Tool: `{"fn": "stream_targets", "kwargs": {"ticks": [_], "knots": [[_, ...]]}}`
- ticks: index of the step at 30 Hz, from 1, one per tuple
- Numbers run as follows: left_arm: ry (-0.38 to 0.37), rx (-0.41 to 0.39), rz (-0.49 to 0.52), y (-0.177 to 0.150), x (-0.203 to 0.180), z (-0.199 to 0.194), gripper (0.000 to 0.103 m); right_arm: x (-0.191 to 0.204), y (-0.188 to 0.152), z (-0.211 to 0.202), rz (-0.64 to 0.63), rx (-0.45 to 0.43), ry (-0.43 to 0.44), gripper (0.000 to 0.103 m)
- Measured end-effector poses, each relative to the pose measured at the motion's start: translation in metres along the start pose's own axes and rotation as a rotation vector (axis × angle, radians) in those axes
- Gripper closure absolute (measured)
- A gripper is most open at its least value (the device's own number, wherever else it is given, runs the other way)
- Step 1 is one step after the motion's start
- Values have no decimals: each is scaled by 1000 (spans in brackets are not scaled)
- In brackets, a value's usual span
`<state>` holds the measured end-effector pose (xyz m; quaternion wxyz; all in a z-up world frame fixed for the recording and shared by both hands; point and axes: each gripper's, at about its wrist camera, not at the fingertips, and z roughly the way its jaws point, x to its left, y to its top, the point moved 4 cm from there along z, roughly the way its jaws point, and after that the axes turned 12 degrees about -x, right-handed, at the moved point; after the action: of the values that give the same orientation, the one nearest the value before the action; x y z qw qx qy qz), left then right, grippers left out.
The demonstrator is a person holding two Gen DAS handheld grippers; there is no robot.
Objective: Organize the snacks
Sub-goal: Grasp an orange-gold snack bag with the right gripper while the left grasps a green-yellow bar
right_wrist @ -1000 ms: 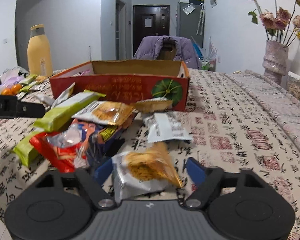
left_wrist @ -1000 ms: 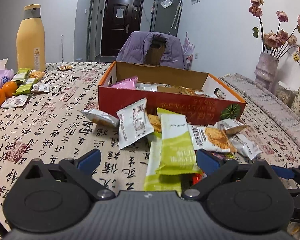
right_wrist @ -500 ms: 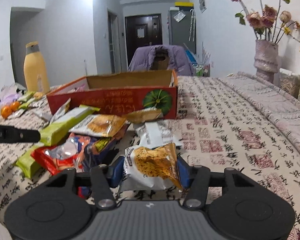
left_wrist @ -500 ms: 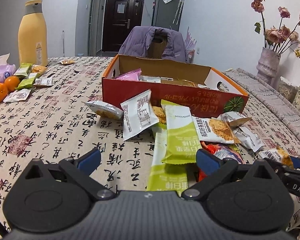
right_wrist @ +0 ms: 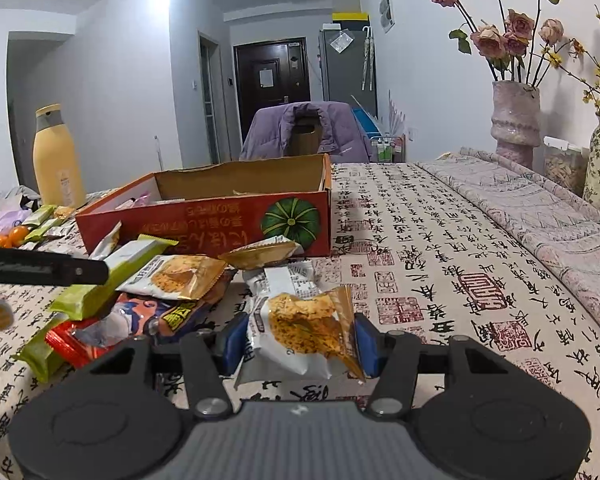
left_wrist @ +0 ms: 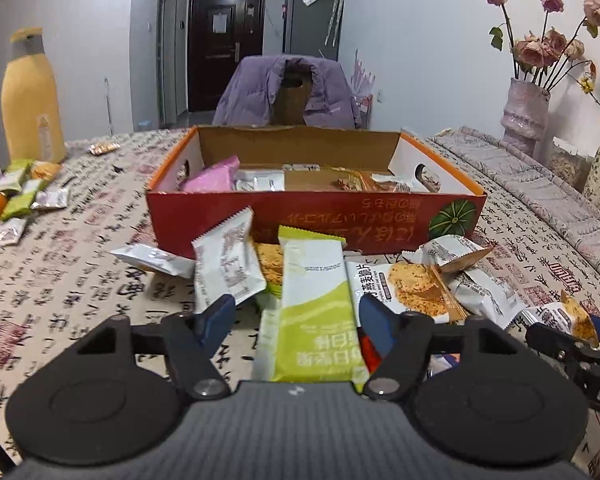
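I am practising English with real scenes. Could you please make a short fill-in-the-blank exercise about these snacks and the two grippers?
1. The right gripper is shut on a crisp packet, lifted above the ____.
2. The left gripper is closing around a long ____ snack bar.
3. Inside the red box, at its left end, lies a ____ packet.
4. The picture on the box front shows a green ____.

Missing words: table; green; pink; pumpkin

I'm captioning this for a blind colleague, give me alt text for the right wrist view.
The right gripper grips a white and orange snack packet above a table covered in calligraphy-print cloth. To its left lies a heap of snack packets before an open red box, with a vase of roses at right.
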<state>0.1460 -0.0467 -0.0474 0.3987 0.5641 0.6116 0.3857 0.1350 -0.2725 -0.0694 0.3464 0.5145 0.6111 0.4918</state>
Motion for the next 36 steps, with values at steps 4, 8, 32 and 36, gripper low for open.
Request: {"fn": "stream_targets", "kwargs": {"ticks": [4,8,32,36], "knots": [[-22,30,3,-2,-4,11,41,-3,-1,3,8,4,0,49],[-37,50,-1,-6,-6,16,62,-6,-3,6,15,11,3,49],[-39,69,35,-6,-3,8,53,-4,1,11,12,12,3,48],[-37,61,54,0,-7,18,59,-3,2,11,9,11,4,48]]}}
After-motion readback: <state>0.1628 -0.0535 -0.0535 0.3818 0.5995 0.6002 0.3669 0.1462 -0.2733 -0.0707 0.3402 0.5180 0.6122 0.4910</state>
